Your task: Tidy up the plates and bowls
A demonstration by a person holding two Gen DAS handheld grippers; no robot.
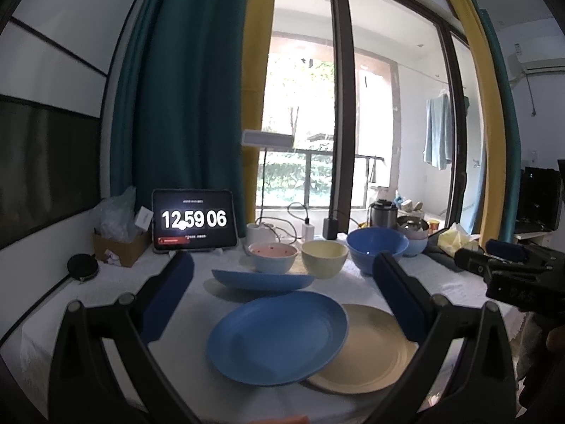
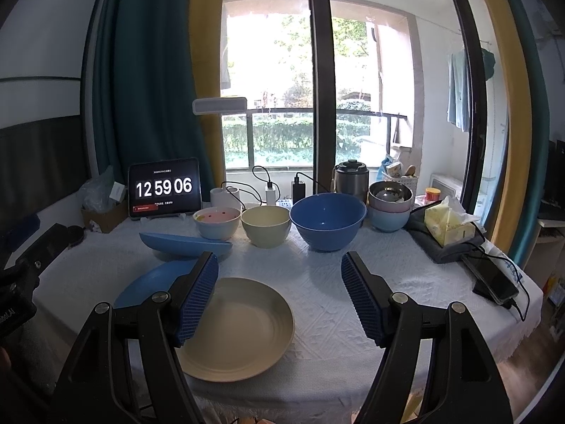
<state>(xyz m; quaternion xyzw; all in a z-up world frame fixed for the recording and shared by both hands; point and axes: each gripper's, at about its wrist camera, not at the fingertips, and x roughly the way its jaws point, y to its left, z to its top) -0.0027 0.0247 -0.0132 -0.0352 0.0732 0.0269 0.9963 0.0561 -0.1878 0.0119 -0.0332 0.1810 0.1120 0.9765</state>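
Observation:
On the white tablecloth lie a round blue plate (image 1: 277, 337) (image 2: 155, 279) overlapping a beige plate (image 1: 367, 349) (image 2: 243, 328), with a blue oval dish (image 1: 263, 279) (image 2: 185, 243) behind them. Further back stand a pink-lined bowl (image 1: 272, 256) (image 2: 217, 222), a cream bowl (image 1: 325, 258) (image 2: 266, 225), a large blue bowl (image 1: 376, 247) (image 2: 327, 221) and a stack of bowls (image 1: 413, 235) (image 2: 390, 205). My left gripper (image 1: 282, 275) hangs open above the plates. My right gripper (image 2: 279, 275) is open above the beige plate, holding nothing.
A tablet clock (image 2: 165, 188), a cardboard box (image 1: 120, 247), chargers and cables (image 2: 270, 190) and a steel canister (image 2: 351, 178) line the back edge. A tissue pack (image 2: 446, 224) on a dark cloth and a phone (image 2: 494, 279) sit at the right.

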